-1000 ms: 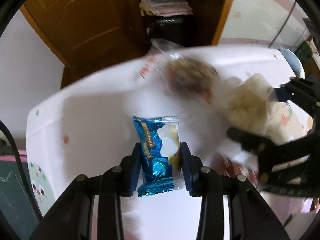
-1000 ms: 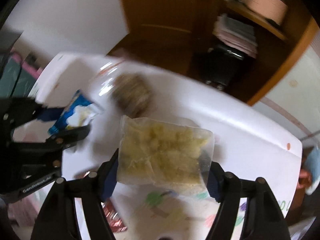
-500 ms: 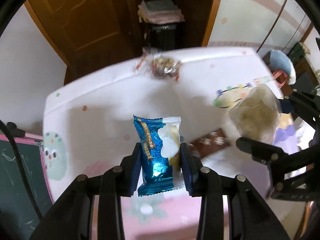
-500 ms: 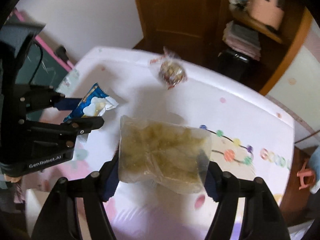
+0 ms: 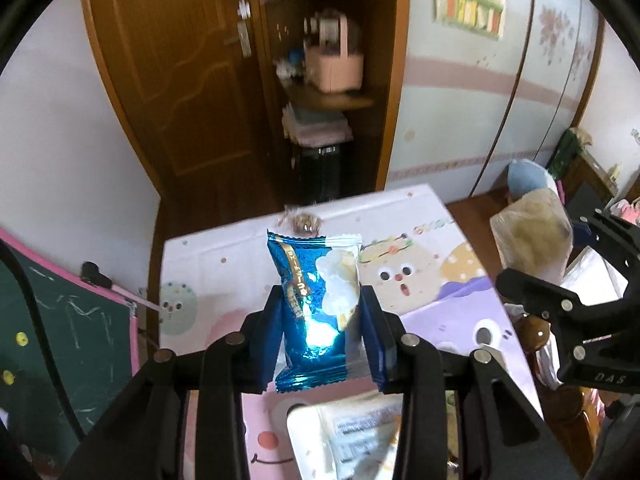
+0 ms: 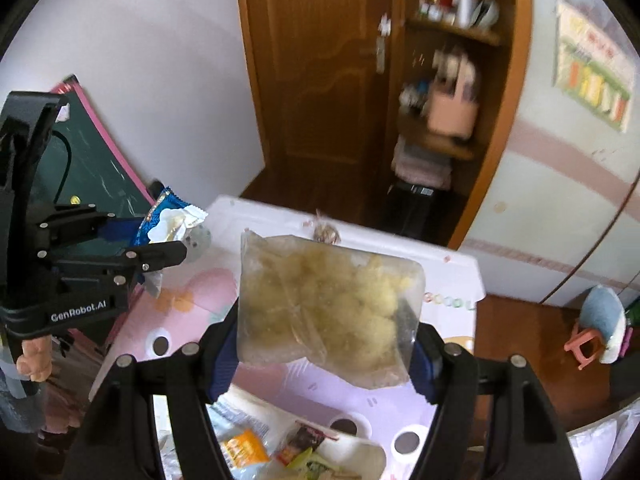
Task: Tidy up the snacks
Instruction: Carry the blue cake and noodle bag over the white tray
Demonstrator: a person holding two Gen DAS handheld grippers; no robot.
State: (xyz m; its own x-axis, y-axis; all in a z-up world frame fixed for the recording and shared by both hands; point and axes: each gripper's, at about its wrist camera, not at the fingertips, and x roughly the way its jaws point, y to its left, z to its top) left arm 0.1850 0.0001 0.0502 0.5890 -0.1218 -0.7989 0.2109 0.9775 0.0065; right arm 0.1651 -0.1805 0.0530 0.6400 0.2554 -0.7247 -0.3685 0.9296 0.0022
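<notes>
Left gripper (image 5: 320, 320): matte black, two branching plastic arms dotted with round silver screws, ending in dark blue fingers (image 5: 372, 328). A thin black cable (image 5: 38, 320) curves along the lens edge, left of it. Right gripper (image 6: 326, 344): the same black frame, silver screws and blue pads (image 6: 422, 360). Seen from the right wrist view, the left gripper's side carries white lettering "GenRobot.AI"; from the left wrist view, the right gripper's side bears raised letters "DAS".

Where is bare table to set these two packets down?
The middle of the table is free, between the wrapped snack at the far edge and the snack pile at the near edge. The near edge is crowded.
</notes>
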